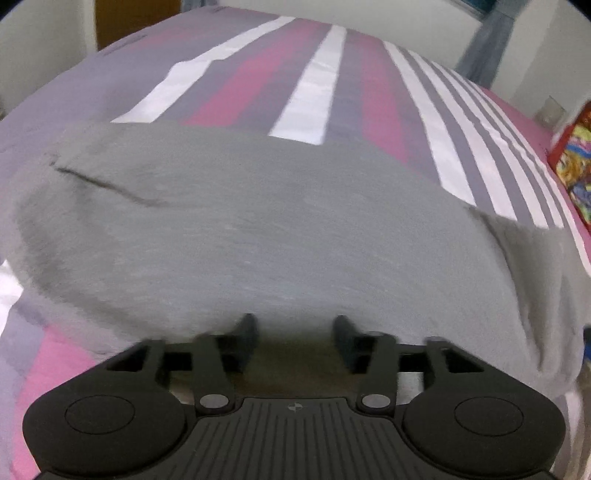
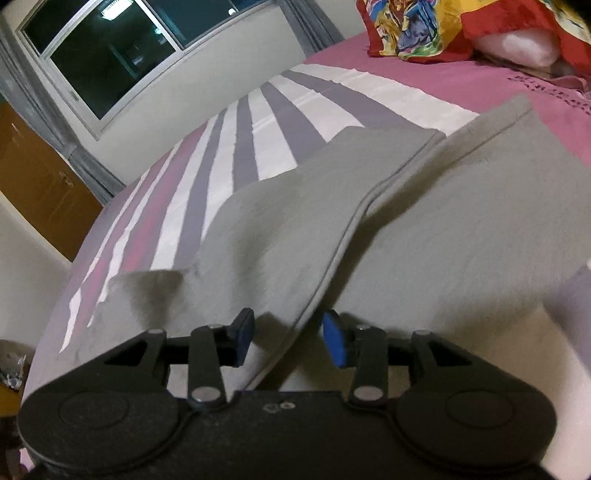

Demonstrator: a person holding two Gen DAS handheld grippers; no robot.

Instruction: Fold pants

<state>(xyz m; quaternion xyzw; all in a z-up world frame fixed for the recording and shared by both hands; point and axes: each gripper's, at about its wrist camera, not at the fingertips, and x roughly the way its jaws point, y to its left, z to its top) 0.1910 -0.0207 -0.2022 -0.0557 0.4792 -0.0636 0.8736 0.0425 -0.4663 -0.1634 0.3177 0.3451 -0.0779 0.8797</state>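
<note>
Both views are blurred, and each gripper body hides the near edge of the grey pants (image 1: 258, 229), so where the cloth ends there cannot be made out. The pants lie spread on a bed (image 1: 236, 85) whose sheet runs in pink, white and grey stripes – soft, matte knit on smooth cotton. From the left wrist a dark crease crosses the fabric. The left gripper (image 1: 295, 330) stands with jaws apart, nothing between them. The right gripper (image 2: 288, 338) (blue pads) is also parted; a folded hem edge runs into the gap, untouched. A bright patterned cushion (image 2: 417, 29) is cut off at the frame edge.
</note>
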